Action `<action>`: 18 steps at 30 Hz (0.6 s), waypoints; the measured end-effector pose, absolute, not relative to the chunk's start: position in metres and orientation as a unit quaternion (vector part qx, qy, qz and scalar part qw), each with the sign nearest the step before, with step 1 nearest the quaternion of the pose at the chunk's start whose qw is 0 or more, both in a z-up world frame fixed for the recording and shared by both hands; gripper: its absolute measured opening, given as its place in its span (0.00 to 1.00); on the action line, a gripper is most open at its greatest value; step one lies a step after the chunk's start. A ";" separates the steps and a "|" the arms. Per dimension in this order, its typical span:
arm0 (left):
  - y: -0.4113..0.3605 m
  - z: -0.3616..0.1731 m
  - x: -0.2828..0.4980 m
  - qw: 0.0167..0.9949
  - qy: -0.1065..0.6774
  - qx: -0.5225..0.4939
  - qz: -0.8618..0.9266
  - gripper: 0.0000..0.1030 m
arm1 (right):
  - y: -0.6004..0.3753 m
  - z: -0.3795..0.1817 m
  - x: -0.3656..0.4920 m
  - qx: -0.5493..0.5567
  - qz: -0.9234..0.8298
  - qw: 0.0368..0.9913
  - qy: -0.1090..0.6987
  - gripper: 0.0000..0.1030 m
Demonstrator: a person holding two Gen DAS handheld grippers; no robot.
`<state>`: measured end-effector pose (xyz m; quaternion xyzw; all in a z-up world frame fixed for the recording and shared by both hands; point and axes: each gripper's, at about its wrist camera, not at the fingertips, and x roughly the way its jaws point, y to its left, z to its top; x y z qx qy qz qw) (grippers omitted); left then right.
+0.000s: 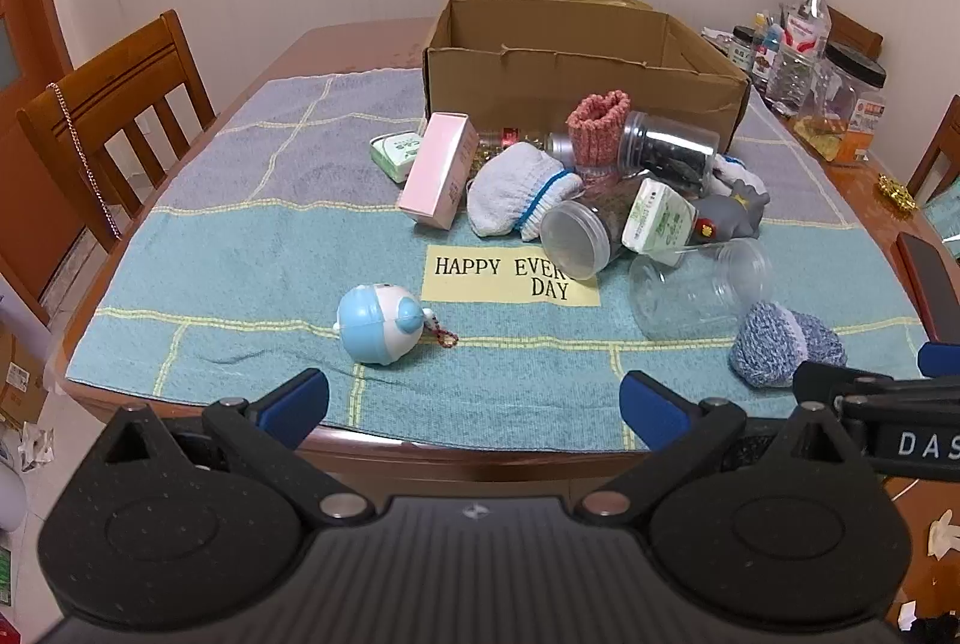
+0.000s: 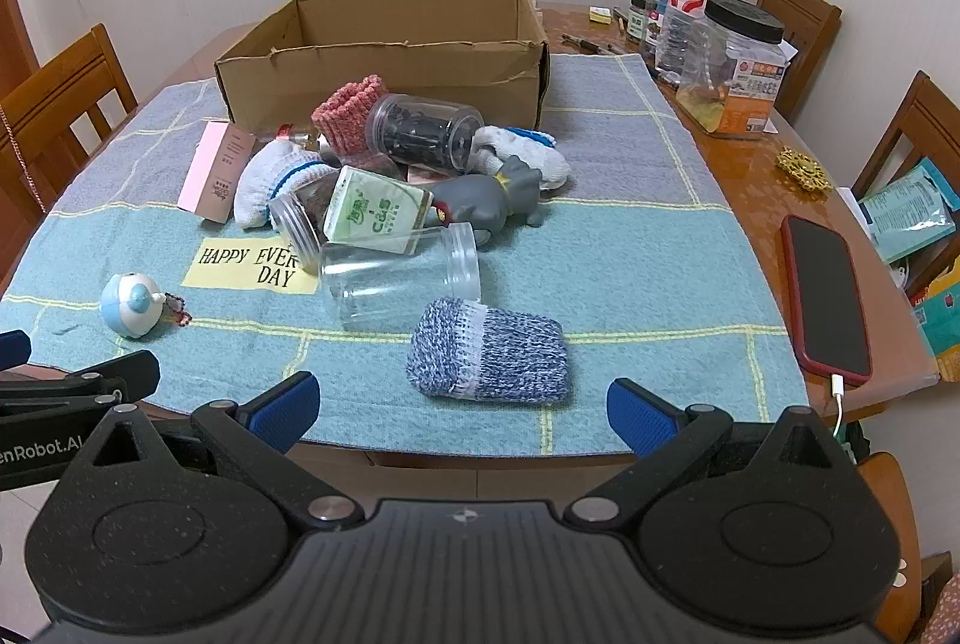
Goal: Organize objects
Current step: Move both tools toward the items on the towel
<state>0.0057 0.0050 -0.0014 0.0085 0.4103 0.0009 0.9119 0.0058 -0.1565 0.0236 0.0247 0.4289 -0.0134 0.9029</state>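
Both claws hang at the near edge of the table, each spread wide and holding nothing: the left claw and the right claw.

The cardboard box stands open and looks empty from here, so it is the likely home for the clutter, and I use it as the landmark. Heaped just in front of its near wall are:

- a pink carton
- a white sock with a blue stripe
- a pink knitted sock
- a clear jar of dark bits
- a green tissue pack
- a grey toy figure

Farther out from the box lie:

- an empty clear jar on its side
- a blue knitted sock, farthest from the box and right ahead of the right claw
- a round blue-and-white toy, well out from the box's left corner

The sensible first pick is the blue knitted sock:

1. Come down over its middle and close across its narrow width.
2. Press slightly into the cloth so both pads bite the knit.
3. Lift clear of the empty jar before carrying the sock over the box wall.

The round toy would suit the left claw, though it may roll.
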 end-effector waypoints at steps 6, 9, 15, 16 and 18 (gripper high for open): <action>0.006 -0.003 0.008 0.911 0.412 0.007 -0.005 0.99 | -0.155 0.023 0.007 0.024 -0.014 0.903 0.429 1.00; 0.007 -0.004 0.012 0.910 0.414 -0.001 -0.005 0.99 | -0.155 0.023 0.008 0.023 -0.015 0.902 0.431 1.00; 0.008 -0.008 0.015 0.911 0.413 0.002 -0.002 0.99 | -0.156 0.018 0.011 0.027 -0.019 0.901 0.433 1.00; 0.008 -0.008 0.015 0.911 0.413 0.002 -0.002 0.99 | -0.156 0.017 0.011 0.028 -0.020 0.900 0.434 1.00; 0.007 -0.010 0.016 0.911 0.411 0.005 -0.001 1.00 | -0.157 0.016 0.012 0.031 -0.020 0.900 0.434 1.00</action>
